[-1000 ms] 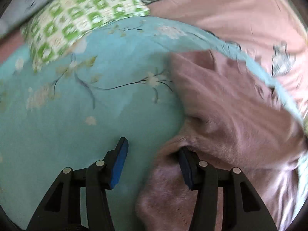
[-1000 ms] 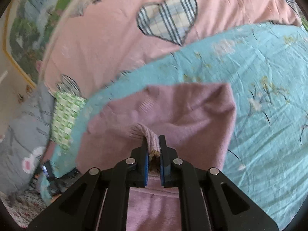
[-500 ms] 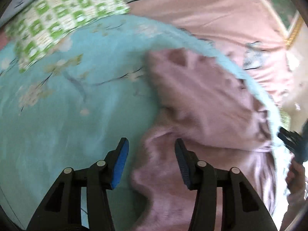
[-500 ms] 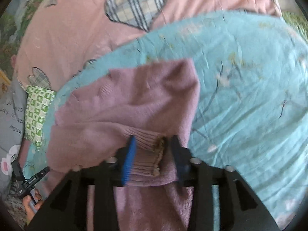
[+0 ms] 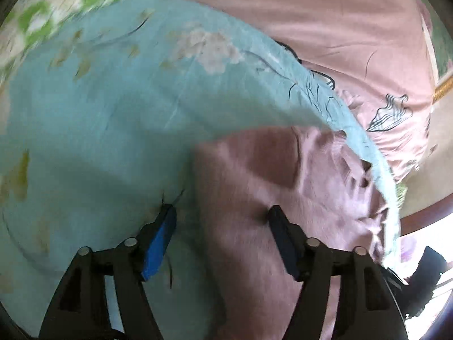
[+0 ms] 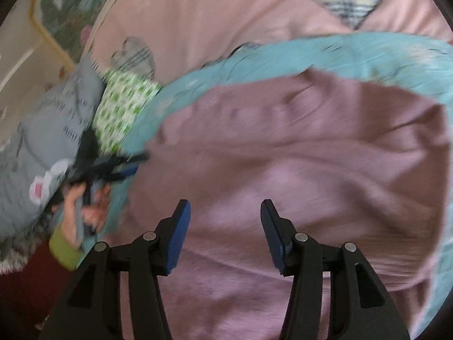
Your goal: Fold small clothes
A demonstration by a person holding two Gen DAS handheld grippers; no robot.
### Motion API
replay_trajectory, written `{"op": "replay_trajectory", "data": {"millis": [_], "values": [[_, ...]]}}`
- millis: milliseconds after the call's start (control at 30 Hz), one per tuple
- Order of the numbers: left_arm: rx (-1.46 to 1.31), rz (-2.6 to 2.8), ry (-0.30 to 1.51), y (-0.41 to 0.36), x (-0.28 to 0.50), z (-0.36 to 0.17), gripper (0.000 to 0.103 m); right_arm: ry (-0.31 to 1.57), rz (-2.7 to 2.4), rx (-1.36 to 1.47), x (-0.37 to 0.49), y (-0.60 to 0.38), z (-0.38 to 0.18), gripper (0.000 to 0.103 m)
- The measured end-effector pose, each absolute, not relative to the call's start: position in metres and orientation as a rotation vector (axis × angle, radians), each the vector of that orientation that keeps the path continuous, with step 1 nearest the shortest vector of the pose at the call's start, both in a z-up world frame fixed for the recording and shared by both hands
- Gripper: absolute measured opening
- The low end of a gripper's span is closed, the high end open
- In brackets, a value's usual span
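Note:
A mauve knitted garment [image 5: 283, 187] lies on a teal flowered sheet [image 5: 99, 119]. My left gripper [image 5: 222, 223] is open, low over the garment's left edge, one finger over the sheet and the other over the knit. In the right wrist view the garment [image 6: 297, 155] fills most of the frame. My right gripper [image 6: 225, 221] is open and empty just above it. The other gripper and the hand that holds it [image 6: 93, 187] show at the garment's left edge.
A pink quilt with plaid hearts [image 6: 226, 14] lies beyond the teal sheet. A green-checked cloth [image 6: 121, 110] and a grey garment [image 6: 51, 130] lie at the left in the right wrist view. The green-checked cloth also shows in the left wrist view [image 5: 70, 2].
My right gripper opened and let go of the garment's ribbed edge, then moved in low over the knit. My left gripper stayed open and moved forward along the garment's left edge.

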State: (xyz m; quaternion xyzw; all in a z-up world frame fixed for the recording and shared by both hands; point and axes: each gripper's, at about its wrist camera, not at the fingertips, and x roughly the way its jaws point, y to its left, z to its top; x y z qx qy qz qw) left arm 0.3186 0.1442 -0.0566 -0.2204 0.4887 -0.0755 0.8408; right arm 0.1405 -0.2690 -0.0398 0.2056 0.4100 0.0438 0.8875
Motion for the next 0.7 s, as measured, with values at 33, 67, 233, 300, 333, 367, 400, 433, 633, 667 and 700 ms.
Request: {"op": "replay_trajectory", "data": {"millis": [33,67,233,300,333,367,400,433,633,667,700], "values": [[-0.439,-0.188,1.017,0.138,0.324,-0.054,0.005,0.867,0.095,0.42,0.143,-0.265,-0.047,0.053],[-0.406,-0.199,1.012,0.133,0.329,-0.051,0.007,0.879,0.097,0.417,0.145,-0.263,-0.054,0.053],[-0.308,-0.145,0.862,0.13,0.358,-0.012,0.005,0.879,0.03,0.43,0.152,-0.275,-0.066,0.053],[-0.227,-0.104,0.884,0.12,0.371,-0.019,0.005,0.87,-0.005,0.449,0.152,-0.284,-0.07,0.053],[-0.159,-0.076,0.911,0.112,0.376,-0.028,0.005,0.877,-0.023,0.46,0.153,-0.287,-0.075,0.053],[-0.099,-0.051,0.926,0.105,0.377,-0.037,0.005,0.872,-0.019,0.489,0.152,-0.291,-0.078,0.053],[-0.078,-0.045,0.918,0.102,0.376,-0.039,0.006,0.859,-0.012,0.509,0.15,-0.294,-0.078,0.053],[-0.066,-0.044,0.899,0.103,0.372,-0.039,0.007,0.851,-0.011,0.522,0.147,-0.295,-0.075,0.053],[-0.112,-0.036,0.915,0.117,0.324,-0.016,0.026,0.79,-0.048,0.533,0.1,-0.3,-0.042,0.053],[-0.126,-0.044,0.917,0.117,0.309,-0.011,0.03,0.776,-0.058,0.541,0.09,-0.302,-0.036,0.053],[-0.139,-0.052,0.918,0.118,0.298,-0.008,0.034,0.762,-0.069,0.547,0.081,-0.304,-0.031,0.053]]}}
